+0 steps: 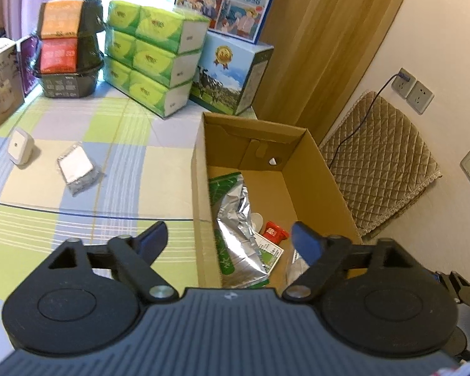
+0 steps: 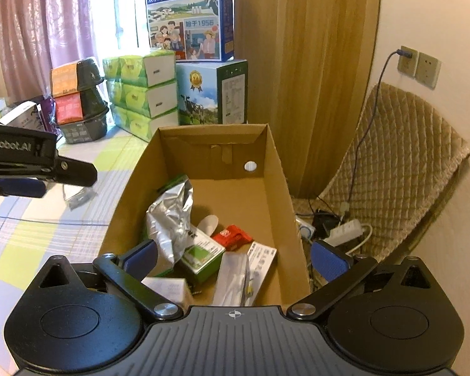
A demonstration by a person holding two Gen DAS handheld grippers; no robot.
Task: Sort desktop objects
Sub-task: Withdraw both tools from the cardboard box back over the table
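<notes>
An open cardboard box (image 1: 316,172) (image 2: 275,169) stands at the table's right edge. Inside lie a crumpled silver foil bag (image 1: 238,225) (image 2: 169,216), a red sachet (image 1: 275,230) (image 2: 233,236), a small green-and-white carton (image 2: 200,257) and several white packets. My left gripper (image 1: 232,238) hovers open over the box's near-left wall, holding nothing. My right gripper (image 2: 235,257) is open above the box's near end, also holding nothing. On the checked tablecloth, left of the box, rest a white cube-shaped plug (image 1: 20,145) and a small wrapped white pack (image 1: 76,167).
Stacked green tissue packs (image 1: 150,59), black noodle bowls (image 1: 69,50) and milk cartons (image 1: 228,75) line the table's back. A white box (image 1: 0,91) stands at far left. Beside the table are a quilted chair cover (image 2: 401,169), wall sockets and a power strip (image 2: 344,232) on the floor.
</notes>
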